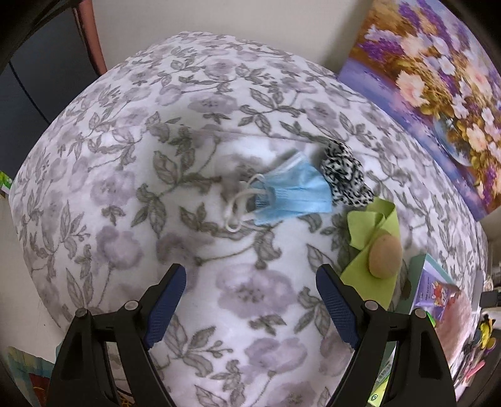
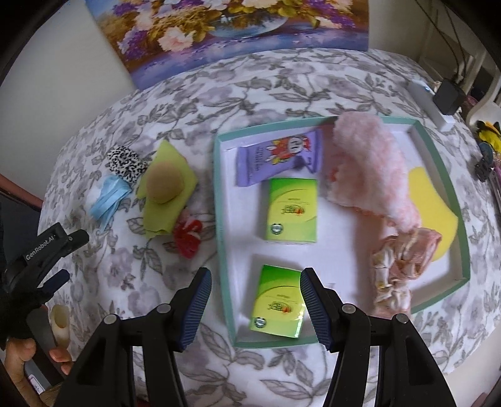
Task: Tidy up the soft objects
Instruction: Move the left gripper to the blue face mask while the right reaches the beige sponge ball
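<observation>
A teal-rimmed white tray (image 2: 438, 147) lies on a floral blanket. It holds a purple packet (image 2: 278, 159), two green tissue packs (image 2: 292, 209) (image 2: 277, 300), a fluffy pink cloth (image 2: 372, 169), a yellow sponge (image 2: 435, 216) and a crumpled pink satin cloth (image 2: 404, 260). Left of the tray lie a blue face mask (image 1: 291, 194) (image 2: 106, 197), a black-and-white scrunchie (image 1: 344, 178) (image 2: 125, 162), a green cloth (image 1: 372, 225) (image 2: 162, 216) with a tan round puff (image 1: 385, 256) (image 2: 164, 184) on it, and a red-and-white scrunchie (image 2: 188, 238). My left gripper (image 1: 250, 275) (image 2: 70, 258) hangs open and empty above the blanket, short of the mask. My right gripper (image 2: 255, 278) is open and empty over the tray's near left corner.
A flower painting (image 2: 225, 28) leans on the wall behind the blanket. A white power strip (image 2: 432, 103) and a black adapter (image 2: 447, 97) lie at the far right, with small toys (image 2: 488, 131) beyond. A hand (image 2: 18, 353) holds the left gripper at the blanket's left edge.
</observation>
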A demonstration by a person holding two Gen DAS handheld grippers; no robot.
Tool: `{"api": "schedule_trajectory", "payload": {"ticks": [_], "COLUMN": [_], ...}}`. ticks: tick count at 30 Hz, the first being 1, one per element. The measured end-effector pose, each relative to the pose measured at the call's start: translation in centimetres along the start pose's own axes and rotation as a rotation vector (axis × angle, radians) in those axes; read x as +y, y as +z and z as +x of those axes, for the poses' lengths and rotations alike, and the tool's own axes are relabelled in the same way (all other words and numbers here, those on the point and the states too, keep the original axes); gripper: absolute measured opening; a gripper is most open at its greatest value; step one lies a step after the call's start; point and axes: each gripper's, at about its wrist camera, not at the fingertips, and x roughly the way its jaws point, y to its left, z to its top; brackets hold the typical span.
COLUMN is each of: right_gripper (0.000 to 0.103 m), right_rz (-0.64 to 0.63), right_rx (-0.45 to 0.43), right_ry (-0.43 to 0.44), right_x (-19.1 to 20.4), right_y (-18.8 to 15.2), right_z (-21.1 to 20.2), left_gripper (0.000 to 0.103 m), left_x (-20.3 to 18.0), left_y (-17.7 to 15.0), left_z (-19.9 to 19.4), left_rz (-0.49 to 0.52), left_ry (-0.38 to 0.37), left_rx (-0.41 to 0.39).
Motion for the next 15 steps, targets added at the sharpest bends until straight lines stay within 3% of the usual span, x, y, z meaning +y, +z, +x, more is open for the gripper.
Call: {"api": "schedule_trajectory", "payload": {"ticks": [15], "right_gripper": [0.063], "right_rz": [-0.070], "right_rx": [-0.040], "right_ry": [0.042], "right_x": [3.5], "right_y": [1.7], "right_z": [0.5], "left_gripper": [0.086], "left_x": [5.5], "left_y": [3.7], "left_z": [0.5], "left_rz": [-0.169], "left_ry": [-0.076], "left_rx": [0.008]}}
